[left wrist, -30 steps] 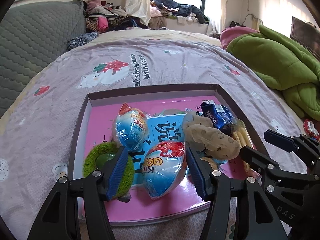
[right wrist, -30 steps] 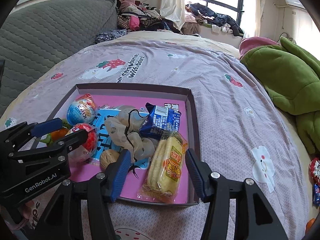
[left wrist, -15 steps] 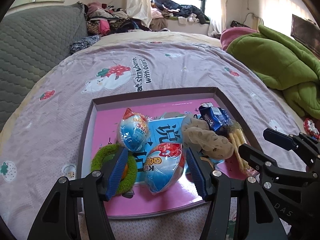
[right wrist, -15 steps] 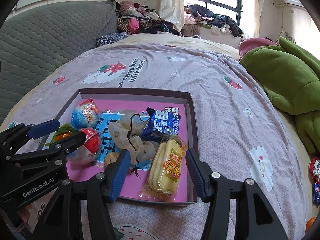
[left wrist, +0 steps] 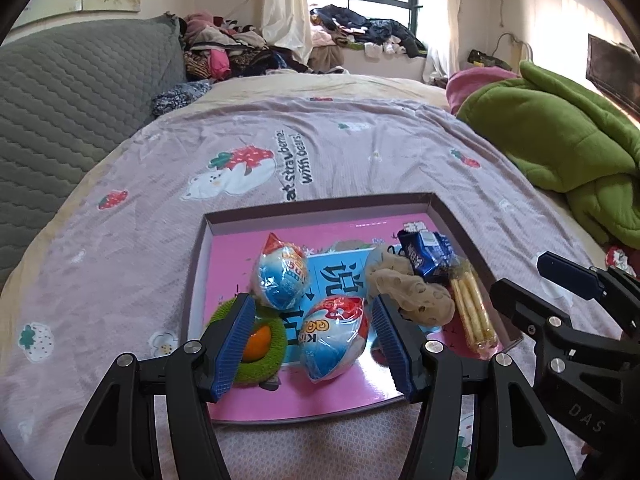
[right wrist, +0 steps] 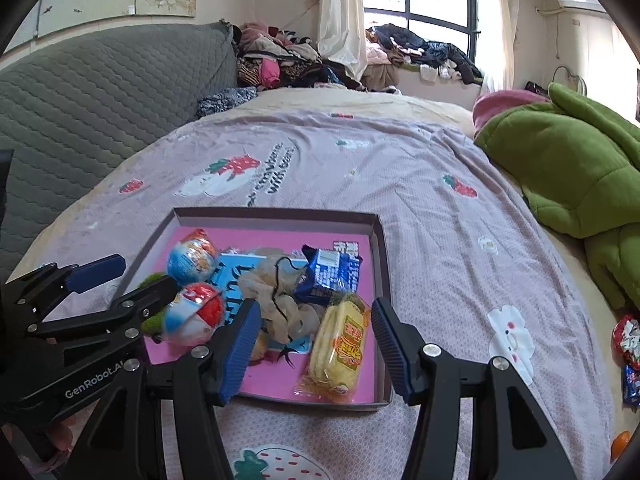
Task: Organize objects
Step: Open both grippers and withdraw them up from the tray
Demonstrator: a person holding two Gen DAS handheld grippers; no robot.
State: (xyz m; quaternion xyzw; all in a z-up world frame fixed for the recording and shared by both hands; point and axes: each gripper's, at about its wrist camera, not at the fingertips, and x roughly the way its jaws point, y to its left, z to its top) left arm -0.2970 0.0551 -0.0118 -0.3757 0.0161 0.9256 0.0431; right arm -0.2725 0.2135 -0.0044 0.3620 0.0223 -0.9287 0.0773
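A shallow box tray point(left wrist: 320, 204) with a pink floor lies on the bedspread. It holds two wrapped toy eggs point(left wrist: 334, 336) point(left wrist: 280, 276), a green fuzzy ring point(left wrist: 276, 346) with an orange centre, a beige scrunchie point(left wrist: 416, 296), a blue snack pack point(left wrist: 426, 254) and a yellow snack pack point(right wrist: 340, 344). My left gripper point(left wrist: 313, 308) hovers open above the tray's near left part, over the nearer egg without touching it. Above the tray's near right corner my right gripper point(right wrist: 316, 308) is open too, over the yellow pack.
A green blanket point(right wrist: 560, 160) is heaped on the right of the bed. A grey quilted cushion point(left wrist: 60, 100) rises on the left. Clothes are piled by the window. Snack wrappers point(right wrist: 628, 340) and a small orange point(right wrist: 622, 438) lie at the right edge.
Both grippers have risen and drawn back from the tray, which now looks smaller and farther away. Their jaws kept the same width. Nothing in the tray moved.
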